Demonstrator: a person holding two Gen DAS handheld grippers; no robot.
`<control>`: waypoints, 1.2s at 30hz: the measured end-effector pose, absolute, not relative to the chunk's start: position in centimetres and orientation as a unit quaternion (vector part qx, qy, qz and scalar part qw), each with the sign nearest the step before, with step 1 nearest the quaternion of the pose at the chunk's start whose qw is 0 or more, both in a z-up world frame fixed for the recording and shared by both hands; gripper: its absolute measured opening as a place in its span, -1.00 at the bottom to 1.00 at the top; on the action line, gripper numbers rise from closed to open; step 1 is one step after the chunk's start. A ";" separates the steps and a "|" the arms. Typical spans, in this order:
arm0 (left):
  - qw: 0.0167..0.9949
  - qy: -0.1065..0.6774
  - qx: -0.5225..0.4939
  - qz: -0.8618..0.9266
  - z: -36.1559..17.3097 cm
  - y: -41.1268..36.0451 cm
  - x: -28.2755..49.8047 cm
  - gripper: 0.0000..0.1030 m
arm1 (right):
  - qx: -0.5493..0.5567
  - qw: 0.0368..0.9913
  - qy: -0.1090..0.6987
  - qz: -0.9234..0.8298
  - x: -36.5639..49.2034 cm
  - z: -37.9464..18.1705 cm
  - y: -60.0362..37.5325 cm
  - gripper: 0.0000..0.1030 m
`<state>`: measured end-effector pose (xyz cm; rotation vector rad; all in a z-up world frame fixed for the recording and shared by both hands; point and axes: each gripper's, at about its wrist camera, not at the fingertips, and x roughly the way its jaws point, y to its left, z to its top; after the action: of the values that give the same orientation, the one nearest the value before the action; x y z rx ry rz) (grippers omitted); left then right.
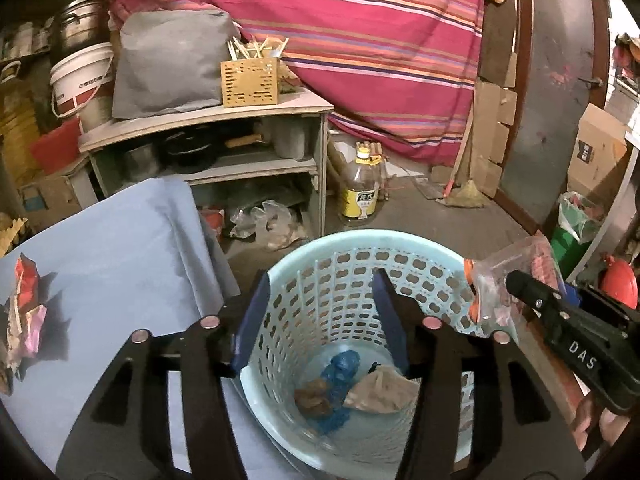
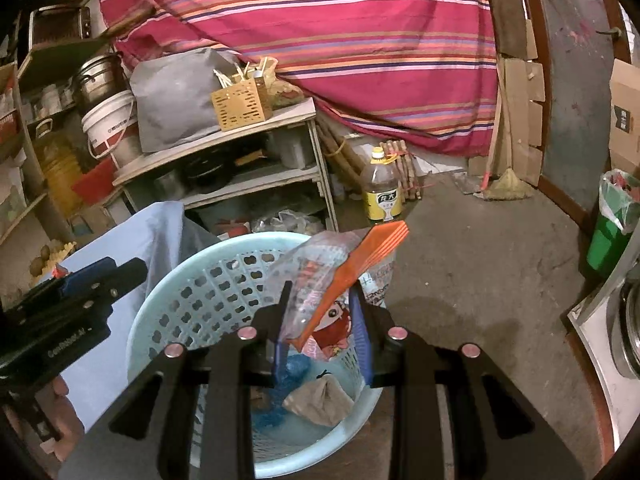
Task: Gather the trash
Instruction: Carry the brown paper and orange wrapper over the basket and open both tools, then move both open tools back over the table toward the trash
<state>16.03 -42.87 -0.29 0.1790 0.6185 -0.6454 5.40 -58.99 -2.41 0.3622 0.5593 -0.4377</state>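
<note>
1. As you look along your left gripper (image 1: 320,320), its blue-padded fingers (image 1: 250,320) stand apart with nothing between them, right over the pale blue perforated plastic basket (image 1: 400,248).
2. Inside that basket lie a crumpled blue plastic bag (image 1: 340,372), a tan paper scrap (image 1: 380,392) and a brown lump (image 1: 314,398).
3. Left of the basket, crumpled red and pink wrappers (image 1: 26,312) rest on the light blue cloth (image 1: 120,248).
4. At the basket's right rim, your right gripper (image 1: 516,280) carries a clear plastic bag (image 1: 500,280).
5. In the right wrist view, your right gripper (image 2: 320,312) pinches that clear plastic bag with the orange zip strip (image 2: 360,264) between its fingers (image 2: 362,320), above the basket (image 2: 180,276).
6. Your left gripper (image 2: 132,272) shows at the basket's left side; from here you cannot tell its opening.
</note>
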 end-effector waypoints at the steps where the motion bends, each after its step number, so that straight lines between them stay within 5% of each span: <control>1: 0.899 0.297 0.082 -0.311 -0.1 -42.5 16.0 0.30 | 0.177 0.922 0.272 -0.211 5.5 -2.5 -58.9 -0.46; 2: 0.901 0.295 0.076 -0.310 0.1 -42.1 16.1 0.52 | 0.176 0.923 0.272 -0.209 5.6 -2.4 -58.8 -0.46; 7: 0.921 0.262 0.073 -0.279 1.8 -38.2 15.5 0.89 | 0.165 0.926 0.279 -0.191 7.2 -2.3 -57.0 -0.38; 9: 0.925 0.261 0.066 -0.270 2.3 -36.2 15.5 0.90 | 0.160 0.927 0.283 -0.189 7.8 -2.3 -56.3 -0.38; 13: 0.932 0.266 0.054 -0.241 2.9 -32.3 15.8 0.90 | 0.158 0.921 0.300 -0.190 9.2 -2.8 -55.0 0.08; 23: 0.948 0.274 0.038 -0.159 2.7 -20.8 16.9 0.90 | 0.144 0.911 0.307 -0.235 9.6 -2.4 -52.5 0.79; 36: 0.948 0.308 0.036 -0.075 -1.4 -7.5 17.3 0.90 | 0.151 0.921 0.285 -0.219 11.0 -0.7 -46.4 0.92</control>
<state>17.32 -7.52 -1.42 0.0731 0.6274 -0.1529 10.98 -46.43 -0.72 0.3099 0.5853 -0.4491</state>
